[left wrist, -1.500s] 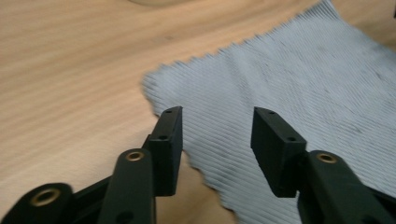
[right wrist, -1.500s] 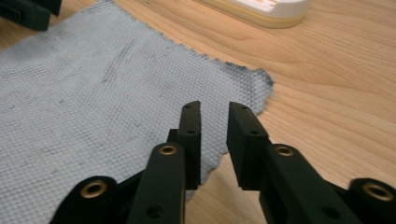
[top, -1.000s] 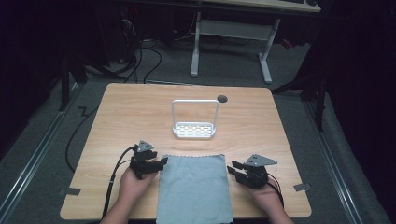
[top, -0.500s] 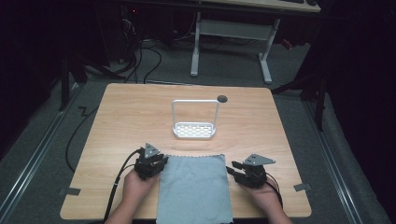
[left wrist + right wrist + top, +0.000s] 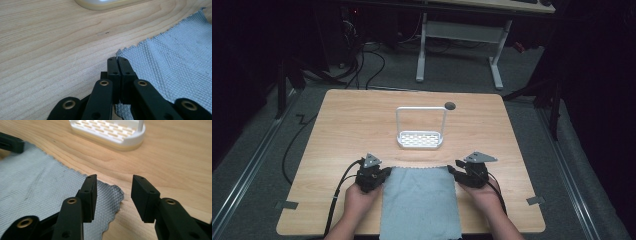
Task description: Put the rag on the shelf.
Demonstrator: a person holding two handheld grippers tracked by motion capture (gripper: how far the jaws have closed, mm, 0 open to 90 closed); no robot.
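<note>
We have a grey microfibre cloth (image 5: 419,202) lying flat on the near half of the desk (image 5: 362,125), its near edge hanging over the desk's front edge; a white perforated rack (image 5: 420,139) with a tall wire handle stands well apart beyond it, toward the desk's middle; a small dark round grommet (image 5: 450,105) sits just behind the rack.

Our left tongs (image 5: 382,173) sit at the cloth's far left corner; in the left gripper view (image 5: 117,65) the jaws have just been closing and now meet pad to pad right at the corner's edge; cloth shows beside and beneath them, but we cannot tell whether any fabric is actually pinched between the pads.

Our right tongs (image 5: 453,168) sit at the far right corner; in the right gripper view (image 5: 113,195) the jaws have just been opening and stand wide apart; one jaw rests over the cloth (image 5: 37,187), the corner tip pokes into the gap, the other jaw hangs over bare wood; nothing is held.

Progress, as we judge it: early; the cloth is not yet lifted or folded; the left corner looks about secured; the right corner remains to be gripped, then the lift or fold, whichever follows; the rack is untouched.
</note>
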